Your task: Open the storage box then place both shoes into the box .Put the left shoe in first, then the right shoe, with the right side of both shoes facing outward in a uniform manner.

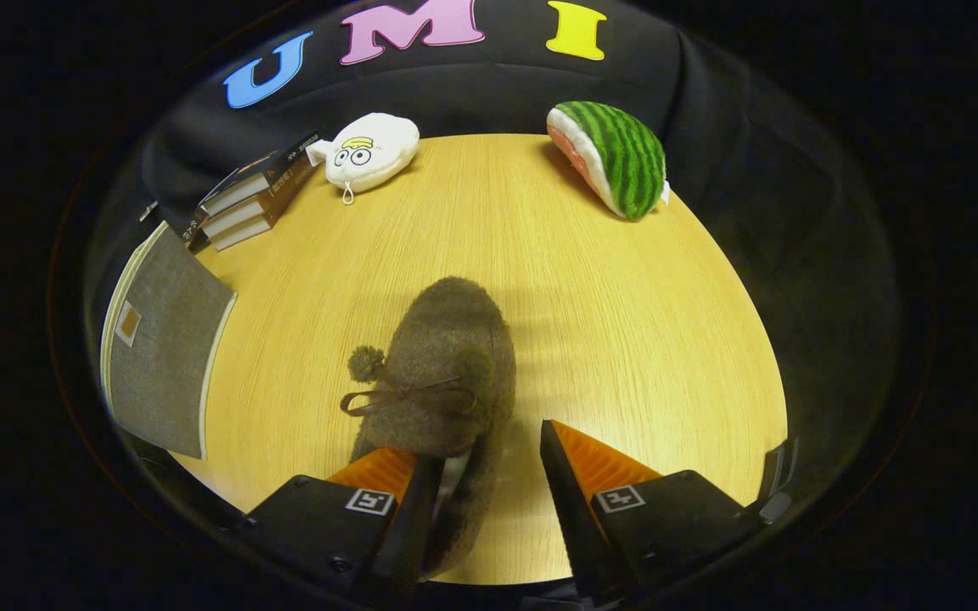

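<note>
On the wooden table (608,339), seen from the gripper view, a fuzzy brown slipper (446,356) with a bow and pompom lies toe pointing away, its heel end reaching back between the fingers. The gripper (489,462) stands spread: the left finger sits on the slipper's heel opening, the right one hangs apart over bare wood, so nothing is pinched yet. Off to the left rests the grey fabric storage box (162,339), apparently with its lid shut, beside a stack of books (255,199). Beyond sit a white plush toy (370,151) and a watermelon plush (616,157). Looks like a shoe pickup is in hand. Next move calls for closing squarely on the heel rim; whether the box opens first, I can't tell.
</note>
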Tool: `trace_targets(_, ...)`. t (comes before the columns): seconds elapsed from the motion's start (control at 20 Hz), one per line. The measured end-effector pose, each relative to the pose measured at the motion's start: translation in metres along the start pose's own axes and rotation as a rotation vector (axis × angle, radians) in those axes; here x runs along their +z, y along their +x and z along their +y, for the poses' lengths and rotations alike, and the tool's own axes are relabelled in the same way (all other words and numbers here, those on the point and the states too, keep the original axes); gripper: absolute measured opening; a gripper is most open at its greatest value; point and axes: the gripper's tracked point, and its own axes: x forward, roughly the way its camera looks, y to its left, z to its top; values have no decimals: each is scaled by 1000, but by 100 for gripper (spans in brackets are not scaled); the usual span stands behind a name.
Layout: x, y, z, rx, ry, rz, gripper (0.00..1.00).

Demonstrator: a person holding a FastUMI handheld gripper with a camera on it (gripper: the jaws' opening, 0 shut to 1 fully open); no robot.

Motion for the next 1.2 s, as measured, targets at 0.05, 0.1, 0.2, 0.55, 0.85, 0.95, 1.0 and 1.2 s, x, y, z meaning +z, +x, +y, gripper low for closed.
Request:
trace_targets(0.05,-2,4,0,2,-5,12,66)
trace_targets(0.1,0,6,4,16,1,16,61)
trace_targets(0.2,0,9,8,4,-8,15,39)
trace_targets(0.55,12,-18,16,4,112,23,5)
trace_targets(0.85,68,-75,68,124,175,-48,5)
trace_targets(0.95,86,-94,94,170,190,-61,5)
trace_targets(1.0,95,-104,108,190,195,-67,5)
trace_targets(1.2,125,-141,171,273,202,-71,5)
